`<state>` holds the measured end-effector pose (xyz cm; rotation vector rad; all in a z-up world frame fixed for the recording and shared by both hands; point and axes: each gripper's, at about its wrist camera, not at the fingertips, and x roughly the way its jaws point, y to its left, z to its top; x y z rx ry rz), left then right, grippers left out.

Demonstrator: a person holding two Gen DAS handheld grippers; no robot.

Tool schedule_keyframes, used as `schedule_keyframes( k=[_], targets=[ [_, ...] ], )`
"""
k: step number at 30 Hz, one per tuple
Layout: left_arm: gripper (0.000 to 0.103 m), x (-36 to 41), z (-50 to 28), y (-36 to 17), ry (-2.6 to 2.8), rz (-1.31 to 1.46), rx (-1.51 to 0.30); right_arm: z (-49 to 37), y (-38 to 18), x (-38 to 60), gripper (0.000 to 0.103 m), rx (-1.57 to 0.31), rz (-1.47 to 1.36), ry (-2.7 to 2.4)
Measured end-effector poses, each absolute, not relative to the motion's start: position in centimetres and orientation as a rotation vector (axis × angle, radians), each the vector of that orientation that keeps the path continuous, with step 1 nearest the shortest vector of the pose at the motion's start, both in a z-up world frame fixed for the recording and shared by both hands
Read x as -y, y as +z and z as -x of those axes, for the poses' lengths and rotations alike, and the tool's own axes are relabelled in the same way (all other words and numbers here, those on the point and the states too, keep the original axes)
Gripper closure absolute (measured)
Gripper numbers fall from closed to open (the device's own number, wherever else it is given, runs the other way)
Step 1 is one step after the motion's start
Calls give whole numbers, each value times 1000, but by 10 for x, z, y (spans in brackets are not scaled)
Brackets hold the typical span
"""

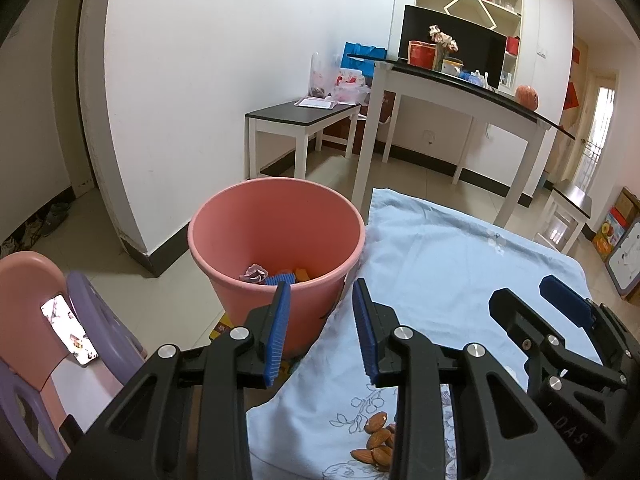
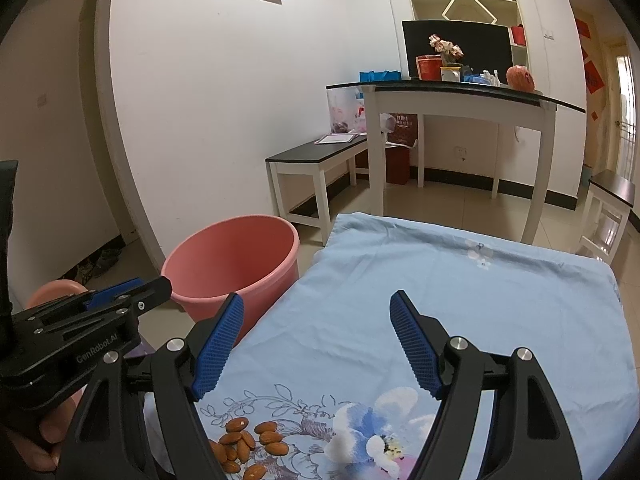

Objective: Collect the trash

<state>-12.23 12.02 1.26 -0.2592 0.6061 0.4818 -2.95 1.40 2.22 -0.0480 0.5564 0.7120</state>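
A: Almonds (image 2: 250, 446) heaped at the near edge of the blue floral cloth (image 2: 460, 300); left gripper (image 1: 322, 332) over the cloth's left edge, fingers parted, nothing between.

B: Right gripper (image 2: 316, 344) above the cloth, fingers spread wide. Pink bucket (image 1: 276, 240) touching the left edge. Scraps inside hard to identify; almonds partly hidden.

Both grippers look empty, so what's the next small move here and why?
Probably lower the open right gripper toward the almonds on the blue floral cloth; they seem the only loose bits left, and the pink bin beside the cloth already holds trash.
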Motion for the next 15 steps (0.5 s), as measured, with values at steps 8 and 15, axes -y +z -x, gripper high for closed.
schedule_keyframes(
  k=[8, 15],
  targets=[
    [70, -120, 122, 10, 483, 257, -612, 29, 20, -14, 28, -567, 45, 712],
    [70, -120, 120, 8, 481, 259, -622, 26, 19, -14, 28, -574, 43, 710]
  ],
)
